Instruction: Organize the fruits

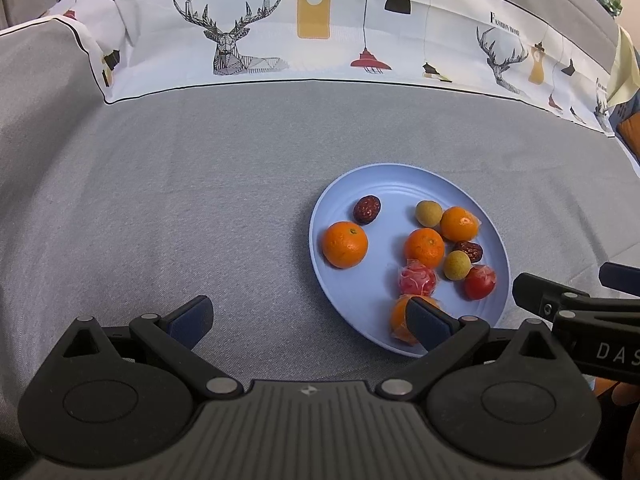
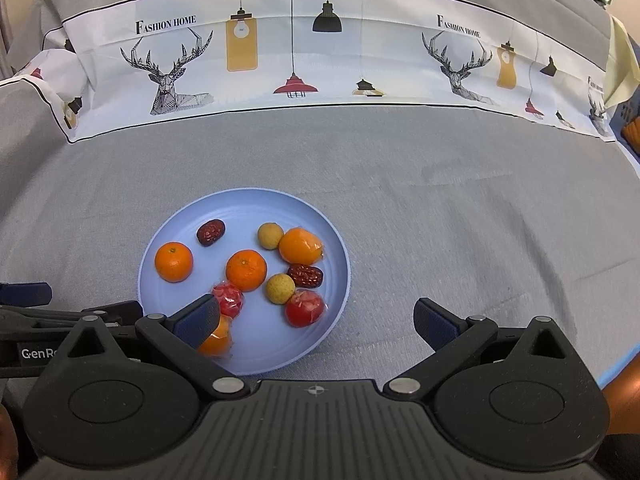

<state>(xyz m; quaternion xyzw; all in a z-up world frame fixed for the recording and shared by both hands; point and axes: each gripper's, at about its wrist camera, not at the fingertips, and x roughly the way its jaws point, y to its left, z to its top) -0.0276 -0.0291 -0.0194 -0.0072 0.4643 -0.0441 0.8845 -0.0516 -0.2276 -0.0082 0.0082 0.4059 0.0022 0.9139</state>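
A light blue plate (image 1: 404, 182) (image 2: 244, 200) lies on the grey cloth and holds several fruits: oranges (image 1: 345, 244) (image 2: 173, 261), two dark red dates (image 1: 367, 209) (image 2: 210, 232), two yellow-green round fruits (image 1: 428, 213) (image 2: 270, 235) and wrapped red fruits (image 1: 417, 279) (image 2: 305, 307). My left gripper (image 1: 310, 322) is open and empty, low at the plate's near left edge; its right finger hides part of a wrapped orange (image 1: 400, 322). My right gripper (image 2: 318, 320) is open and empty at the plate's near right edge. Each gripper shows at the side of the other's view.
A grey tablecloth (image 1: 160, 200) covers the table. A white printed band with deer and lamps (image 1: 280, 40) runs along the back. An orange object (image 1: 630, 128) sits at the far right edge.
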